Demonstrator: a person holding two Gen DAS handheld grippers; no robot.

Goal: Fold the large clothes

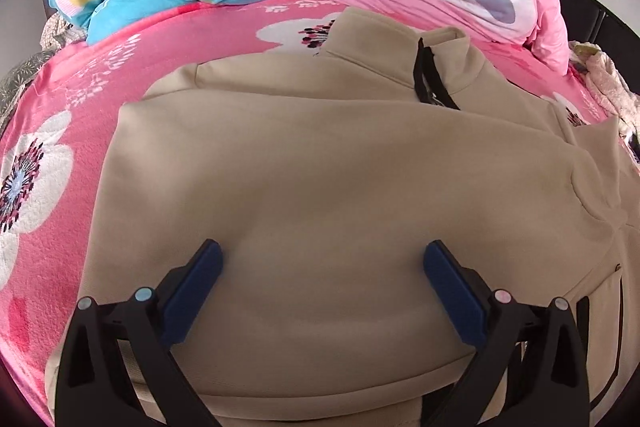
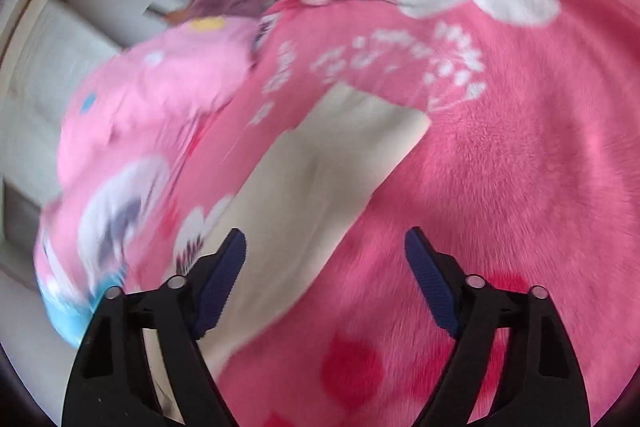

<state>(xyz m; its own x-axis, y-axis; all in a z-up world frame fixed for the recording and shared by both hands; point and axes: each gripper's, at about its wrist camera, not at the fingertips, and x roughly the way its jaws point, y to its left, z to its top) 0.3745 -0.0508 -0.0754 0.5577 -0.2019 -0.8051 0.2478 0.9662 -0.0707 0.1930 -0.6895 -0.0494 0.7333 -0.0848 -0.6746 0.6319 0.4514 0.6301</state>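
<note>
On the pink floral blanket (image 1: 60, 115), one beige sweatshirt (image 1: 320, 167) is lying, while the left gripper (image 1: 322, 259) and right gripper (image 2: 325, 247) are both hovering with open, empty jaws.

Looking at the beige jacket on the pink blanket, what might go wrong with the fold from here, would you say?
1. The beige jacket is already doubled over; a deep pinch by the open left gripper could lift several layers and undo the fold.
2. The right gripper, open, hovers where jacket meets fluffy pink blanket and may catch blanket too.

Beige jacket (image 1: 320, 167): matt, smooth fleece-like cloth. Pink blanket (image 2: 520, 187): fuzzy plush pile. Gripper pads (image 2: 430, 279): apparently ribbed blue rubber.
</note>
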